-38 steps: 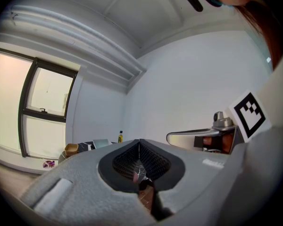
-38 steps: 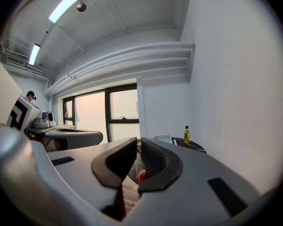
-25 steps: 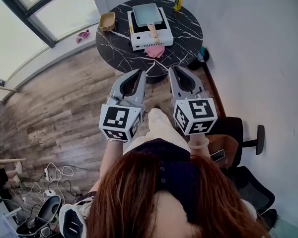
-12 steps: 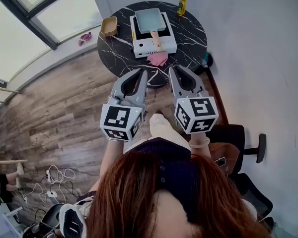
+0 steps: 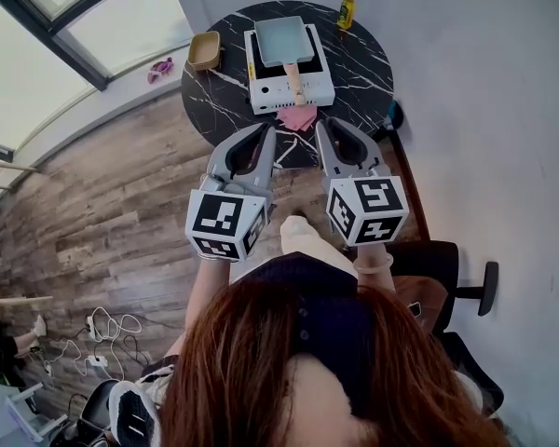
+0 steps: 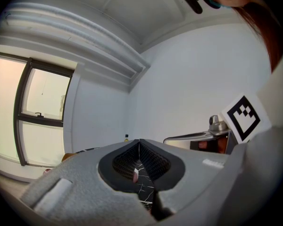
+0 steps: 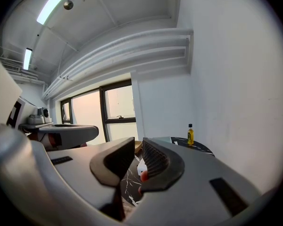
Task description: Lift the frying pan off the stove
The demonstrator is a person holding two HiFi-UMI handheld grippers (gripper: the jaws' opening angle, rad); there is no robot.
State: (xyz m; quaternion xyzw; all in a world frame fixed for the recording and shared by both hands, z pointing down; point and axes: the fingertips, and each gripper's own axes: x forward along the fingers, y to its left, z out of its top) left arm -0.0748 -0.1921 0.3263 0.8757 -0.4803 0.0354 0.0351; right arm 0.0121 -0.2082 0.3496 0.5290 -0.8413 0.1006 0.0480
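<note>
A square pale-teal frying pan (image 5: pixel 283 40) sits on a white stove (image 5: pixel 307 89) on the round black marble table (image 5: pixel 359 73). Its wooden handle (image 5: pixel 294 80) points toward me. Both grippers are held level, short of the table's near edge and well away from the pan. My left gripper (image 5: pixel 265 130) (image 6: pixel 139 142) has its jaws meeting at the tips, with nothing in them. My right gripper (image 5: pixel 321 127) (image 7: pixel 138 147) shows a narrow gap between its ribbed pads. Its jaws have just been opening and nothing is between them.
A pink cloth (image 5: pixel 300 117) lies in front of the stove. A yellow bottle (image 5: pixel 347 9) (image 7: pixel 190 134) stands at the table's far right and a wooden bowl (image 5: pixel 204 50) at its left. A white wall runs along the right, with a black chair (image 5: pixel 452 259) beside me. Cables (image 5: pixel 98 338) lie on the wood floor.
Both grippers have moved forward toward the table. Their tips now reach close to its near edge, and the table sits a little nearer in the head view.
</note>
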